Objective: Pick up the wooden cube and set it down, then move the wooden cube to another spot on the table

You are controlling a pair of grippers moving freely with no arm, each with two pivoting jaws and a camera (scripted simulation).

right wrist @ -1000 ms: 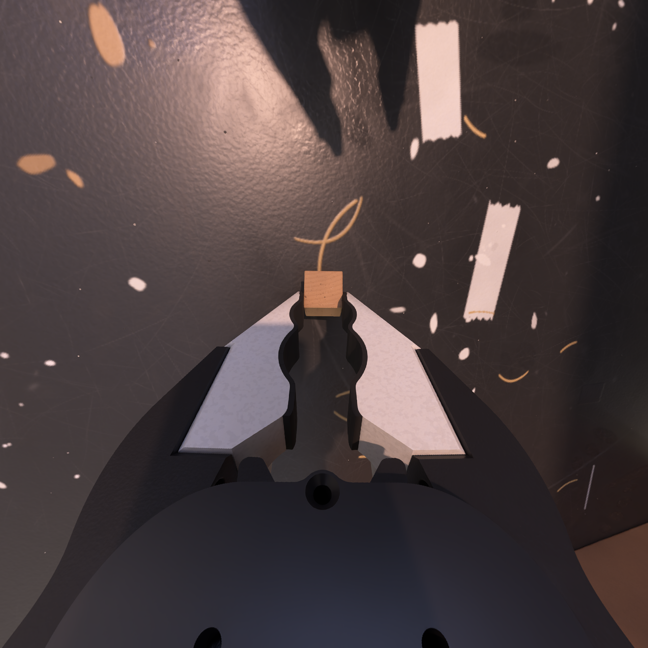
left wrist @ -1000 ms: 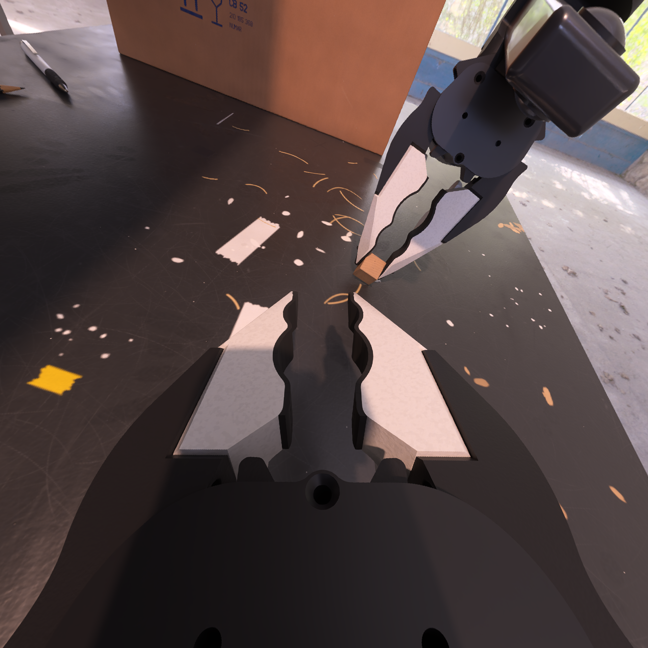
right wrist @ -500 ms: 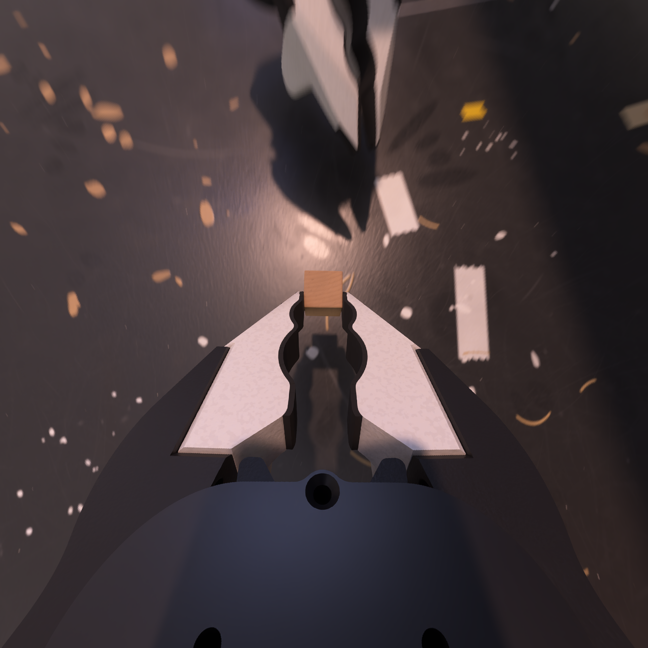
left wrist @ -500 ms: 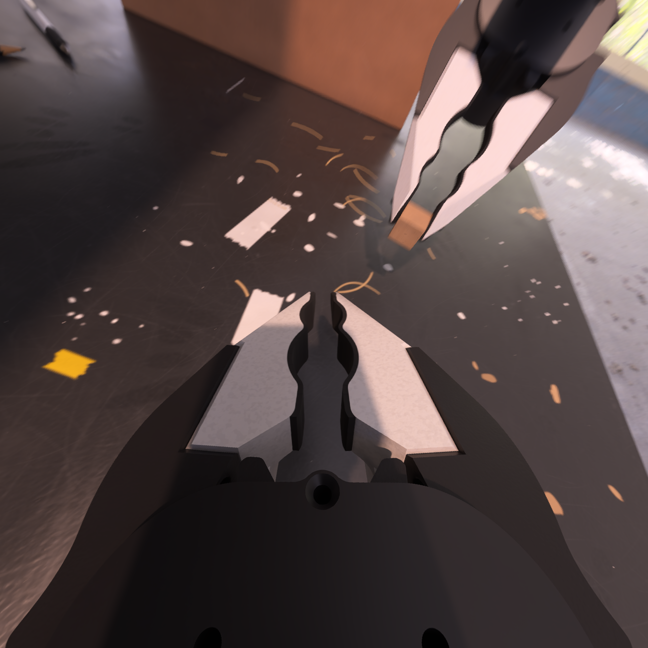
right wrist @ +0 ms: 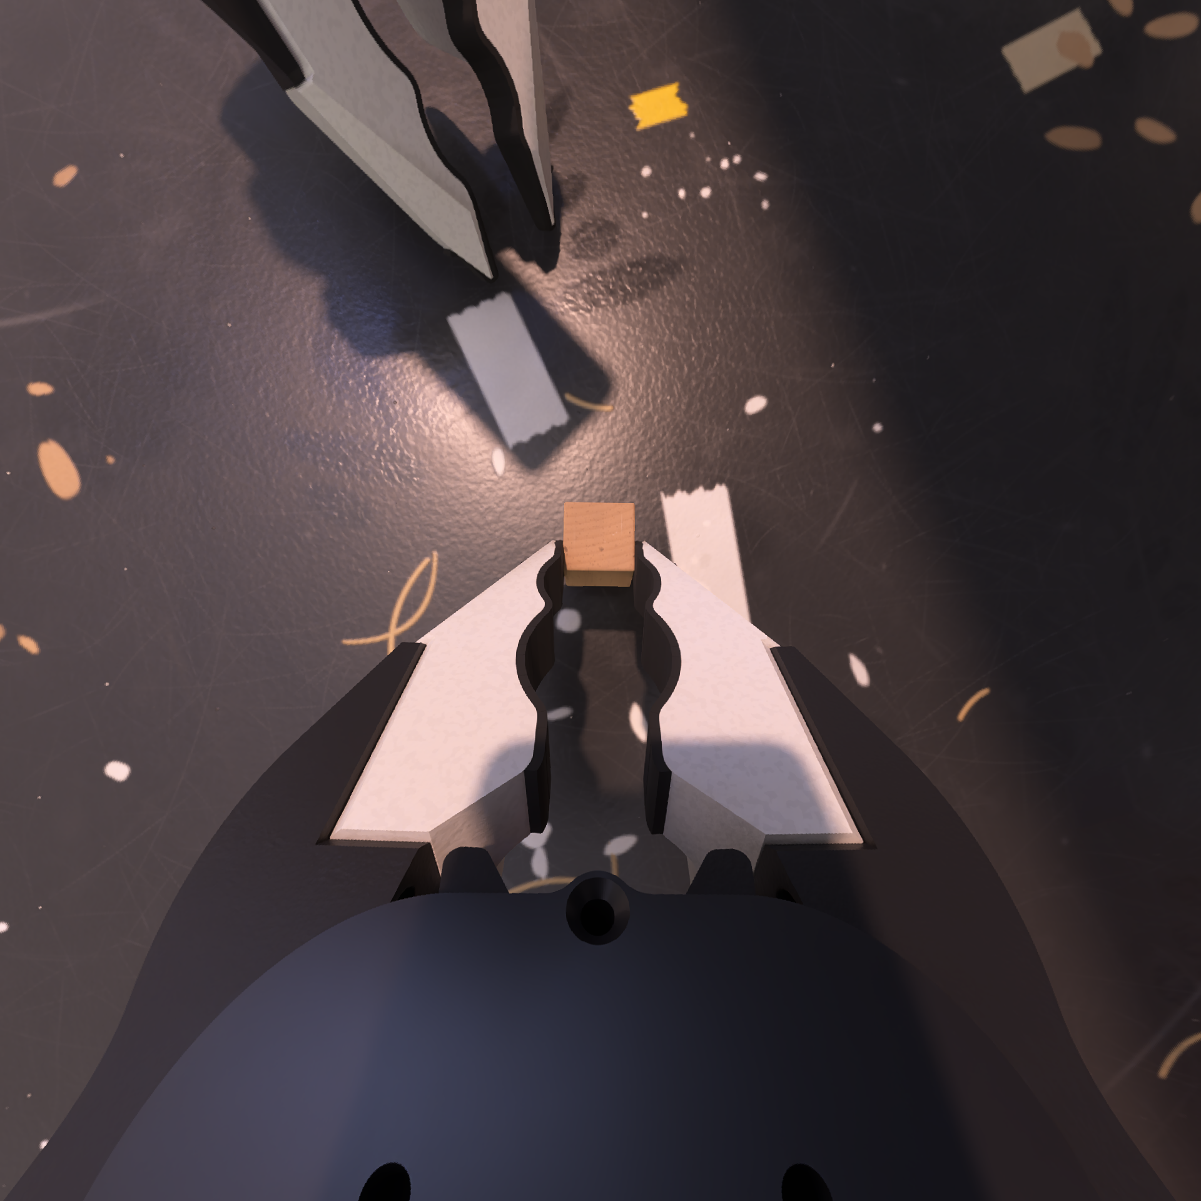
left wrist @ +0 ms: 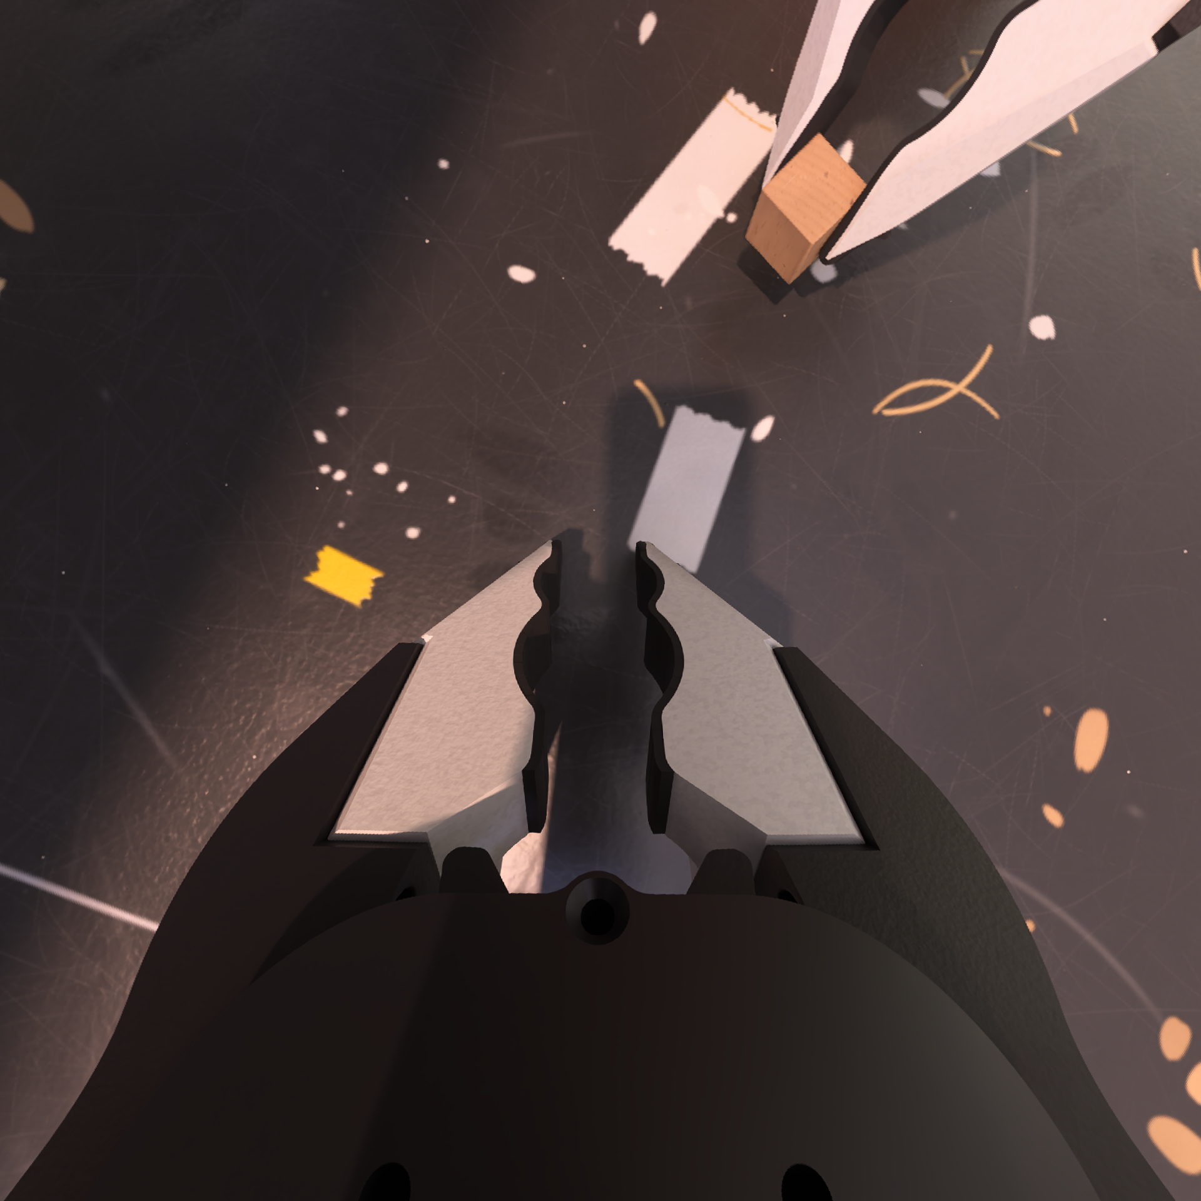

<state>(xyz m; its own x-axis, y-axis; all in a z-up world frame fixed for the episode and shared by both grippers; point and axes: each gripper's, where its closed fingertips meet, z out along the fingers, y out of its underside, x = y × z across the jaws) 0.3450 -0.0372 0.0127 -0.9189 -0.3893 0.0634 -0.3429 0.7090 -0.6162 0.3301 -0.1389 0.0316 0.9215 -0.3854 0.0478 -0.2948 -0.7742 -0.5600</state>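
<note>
The small wooden cube [right wrist: 598, 533] sits clamped between the fingertips of my right gripper [right wrist: 598, 552], which is shut on it. In the left wrist view the cube [left wrist: 812, 188] hangs at the upper right in the right gripper [left wrist: 802, 224], very low over the dark table [left wrist: 260, 682], its shadow right beside it; I cannot tell whether it touches. My left gripper [left wrist: 596, 552] is empty, its jaws a narrow gap apart, pointing down at the table. It also shows at the top of the right wrist view [right wrist: 520, 250], beyond the cube.
White tape strips lie flat on the table near the cube [left wrist: 692, 195] and in front of the left fingertips [left wrist: 689, 481]. A yellow tape scrap [left wrist: 344, 575], curled wood shavings [left wrist: 936, 396] and pale specks are scattered about.
The right gripper lifted the cube, carried it sideways near a white tape strip and lowered it. Both views now tilt down; the cardboard box has left view. The left jaws narrowed, then widened slightly.
</note>
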